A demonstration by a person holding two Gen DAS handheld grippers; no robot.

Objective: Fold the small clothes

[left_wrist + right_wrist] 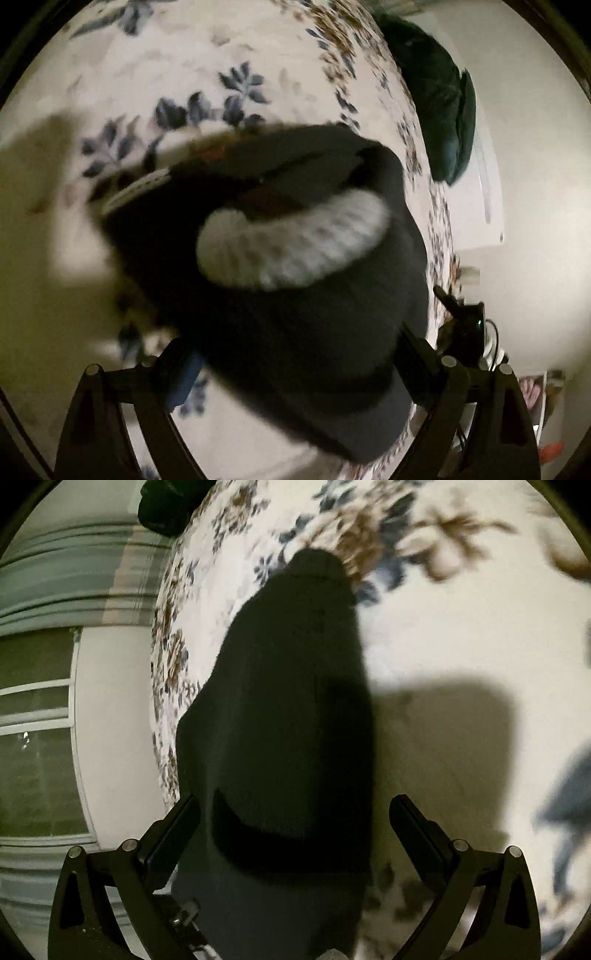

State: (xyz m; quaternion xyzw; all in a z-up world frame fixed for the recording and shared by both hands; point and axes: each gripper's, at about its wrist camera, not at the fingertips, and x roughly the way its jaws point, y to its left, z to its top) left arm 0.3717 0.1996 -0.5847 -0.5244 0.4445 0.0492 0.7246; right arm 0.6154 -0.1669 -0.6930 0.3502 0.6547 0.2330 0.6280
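Item: dark garment (pixel 303 295), white-ribbed band, over the floral bedspread (pixel 184 74). Its long axis ran straight ahead between my right tongs (pixel 295 834), spread apart; left tongs (pixel 295 369) likewise apart, equally near.

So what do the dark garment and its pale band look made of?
Garment: soft matte knit or fleece by the look; it drapes limply with no sheen. Pale band: looks like ribbed elastic with fine ridges, though blur leaves that unsure.
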